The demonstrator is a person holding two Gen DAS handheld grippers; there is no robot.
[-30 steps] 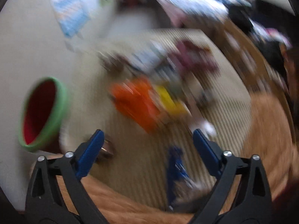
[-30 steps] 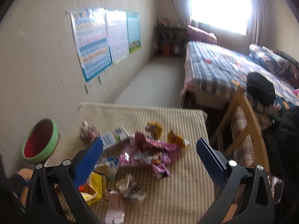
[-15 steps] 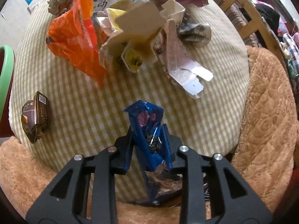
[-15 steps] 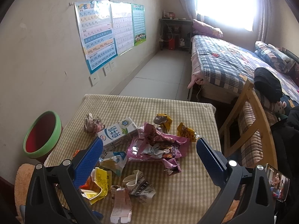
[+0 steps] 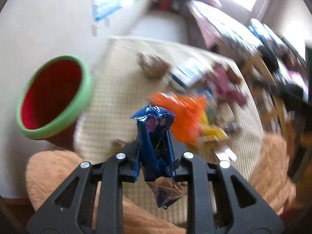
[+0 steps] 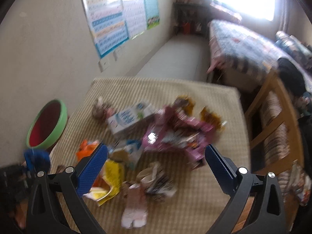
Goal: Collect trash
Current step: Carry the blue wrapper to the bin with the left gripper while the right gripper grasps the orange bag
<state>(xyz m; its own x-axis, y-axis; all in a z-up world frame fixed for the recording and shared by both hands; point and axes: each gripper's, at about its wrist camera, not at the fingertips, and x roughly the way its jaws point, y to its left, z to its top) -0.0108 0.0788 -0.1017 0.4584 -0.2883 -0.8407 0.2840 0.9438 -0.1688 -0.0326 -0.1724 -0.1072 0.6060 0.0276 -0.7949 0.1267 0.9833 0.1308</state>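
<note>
Now my left gripper (image 5: 154, 152) has its jaws clamped on the blue wrapper (image 5: 155, 134), which half a second ago sat on the counter (image 5: 109, 105) and is now lifted clear (one piece collected, I judge, and due for the bin). The red bin with the green rim (image 5: 52, 97) stands open at middle left, just off the counter's left edge, with bare cloth between. My right gripper (image 6: 154, 165) hangs over the remaining litter (image 6: 175, 134), jaws wide apart and empty. The bare strip along the counter's near right offers room.
</note>
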